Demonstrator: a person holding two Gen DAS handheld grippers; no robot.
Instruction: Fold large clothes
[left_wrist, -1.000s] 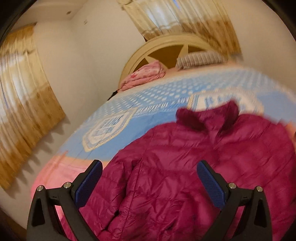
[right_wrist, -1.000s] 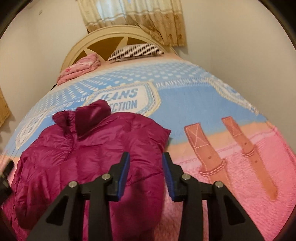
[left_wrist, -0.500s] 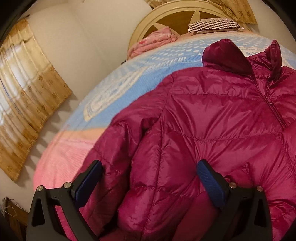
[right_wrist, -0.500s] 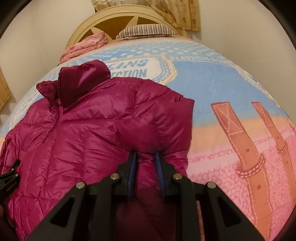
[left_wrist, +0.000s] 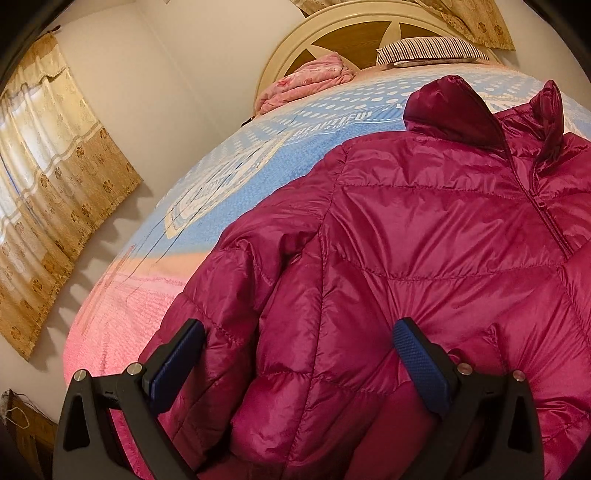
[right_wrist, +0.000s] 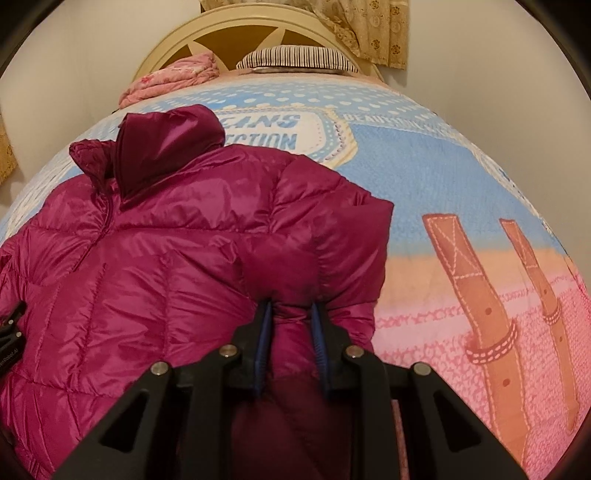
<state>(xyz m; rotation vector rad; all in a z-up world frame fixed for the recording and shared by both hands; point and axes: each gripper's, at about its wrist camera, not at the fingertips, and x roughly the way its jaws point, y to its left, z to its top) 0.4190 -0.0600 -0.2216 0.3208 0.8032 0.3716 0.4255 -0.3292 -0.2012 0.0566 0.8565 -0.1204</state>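
Observation:
A magenta quilted puffer jacket (left_wrist: 424, 240) lies front up on the bed, collar toward the headboard, zip closed. My left gripper (left_wrist: 299, 354) is open, its blue-padded fingers on either side of the jacket's left sleeve and side near the hem. In the right wrist view the jacket (right_wrist: 177, 266) fills the left half. My right gripper (right_wrist: 291, 328) is shut on a bunched fold of the jacket's right sleeve edge. The left gripper's tip (right_wrist: 11, 332) shows at the left edge.
The bed (right_wrist: 424, 177) has a blue and pink printed blanket. A striped pillow (right_wrist: 295, 59) and a folded pink quilt (right_wrist: 173, 77) lie by the round headboard (left_wrist: 354, 33). Curtains (left_wrist: 48, 177) hang on the left wall. The wall stands close on the right.
Both grippers dropped down onto the jacket. The right gripper closed from open onto the right sleeve fold. The left gripper stayed open and moved over the left side.

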